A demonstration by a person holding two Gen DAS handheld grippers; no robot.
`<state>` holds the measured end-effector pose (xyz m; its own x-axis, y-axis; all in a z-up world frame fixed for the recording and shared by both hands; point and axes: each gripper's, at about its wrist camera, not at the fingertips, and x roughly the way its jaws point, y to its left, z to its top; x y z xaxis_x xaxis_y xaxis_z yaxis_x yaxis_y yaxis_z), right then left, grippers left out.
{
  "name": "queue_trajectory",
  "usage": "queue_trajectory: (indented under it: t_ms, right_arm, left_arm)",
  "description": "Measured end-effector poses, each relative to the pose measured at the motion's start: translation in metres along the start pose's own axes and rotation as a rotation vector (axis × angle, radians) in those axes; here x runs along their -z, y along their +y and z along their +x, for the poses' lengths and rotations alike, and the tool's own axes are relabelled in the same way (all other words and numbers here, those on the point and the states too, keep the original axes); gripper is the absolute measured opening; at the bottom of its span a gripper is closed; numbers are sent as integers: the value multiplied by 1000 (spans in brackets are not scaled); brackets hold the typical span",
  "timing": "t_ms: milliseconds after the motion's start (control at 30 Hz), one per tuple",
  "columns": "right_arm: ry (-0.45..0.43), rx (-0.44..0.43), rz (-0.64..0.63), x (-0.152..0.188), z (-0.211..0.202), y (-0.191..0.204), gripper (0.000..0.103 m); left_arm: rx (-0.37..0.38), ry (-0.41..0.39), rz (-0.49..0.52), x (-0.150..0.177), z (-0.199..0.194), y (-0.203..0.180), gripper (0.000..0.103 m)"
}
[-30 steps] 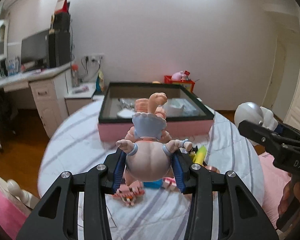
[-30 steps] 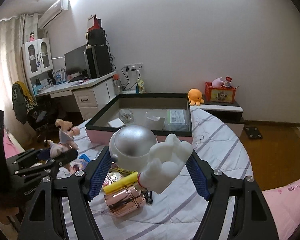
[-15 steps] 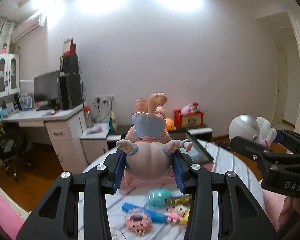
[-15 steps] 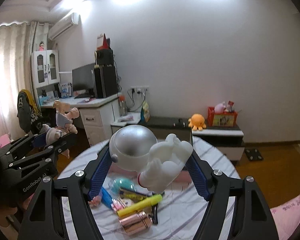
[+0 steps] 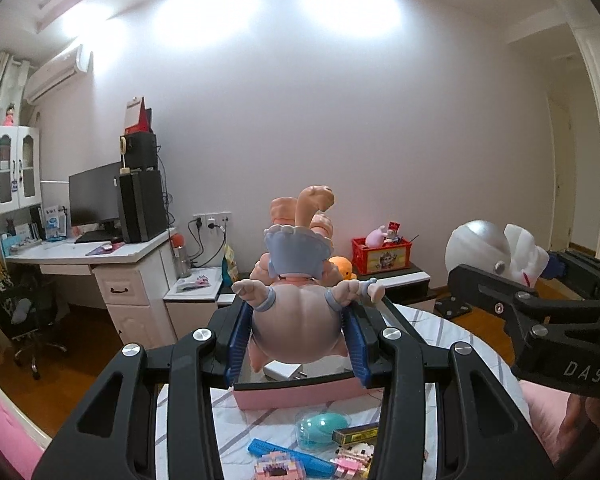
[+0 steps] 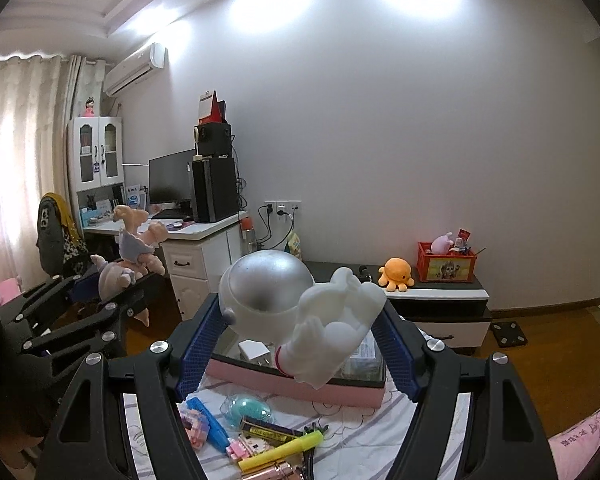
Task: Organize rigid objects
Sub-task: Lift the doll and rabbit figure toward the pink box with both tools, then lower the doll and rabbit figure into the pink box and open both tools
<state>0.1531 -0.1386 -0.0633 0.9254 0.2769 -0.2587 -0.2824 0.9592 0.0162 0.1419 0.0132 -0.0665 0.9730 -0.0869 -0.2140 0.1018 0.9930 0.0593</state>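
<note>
My left gripper [image 5: 297, 338] is shut on a pink doll figure [image 5: 296, 312] in a pale blue dress, held head-first above the bed. In the right wrist view the same doll [image 6: 130, 256] shows at the left in the left gripper [image 6: 112, 300]. My right gripper [image 6: 296, 344] is shut on a white astronaut figure [image 6: 300, 312] with a silver helmet, also lifted; the astronaut [image 5: 496, 252] shows at the right of the left wrist view. Below and ahead lies the pink box [image 6: 292, 380] with a dark rim, holding a white charger [image 6: 254, 350] and other items.
Loose items lie on the striped bedsheet [image 6: 360, 432]: a teal egg [image 6: 246, 410], blue comb [image 6: 208, 424], block figures [image 5: 278, 468], yellow highlighter [image 6: 282, 450], rose-gold cylinder [image 6: 276, 474]. A desk [image 5: 88, 256] with monitor stands left, a low cabinet [image 6: 432, 300] with an orange plush and red crate behind.
Both grippers have risen with their figures and tilted up toward level, so the bed and pink box dropped lower in both views. The grips are unchanged.
</note>
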Motion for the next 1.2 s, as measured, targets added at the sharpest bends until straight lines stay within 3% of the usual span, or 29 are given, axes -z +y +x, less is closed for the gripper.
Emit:
queue_trajectory:
  t_ms: [333, 700, 967, 1200]
  right_arm:
    - [80, 11, 0, 0, 62, -19, 75]
    - [343, -12, -48, 44, 178, -14, 75]
    - [447, -23, -132, 65, 207, -4, 75]
    - [505, 30, -197, 76, 223, -3, 75]
  left_arm:
    - [-2, 92, 6, 4, 73, 11, 43]
    - [-18, 323, 31, 49, 179, 21, 43]
    - [-42, 447, 24, 80, 228, 33, 43]
    - [-55, 520, 79, 95, 250, 24, 48]
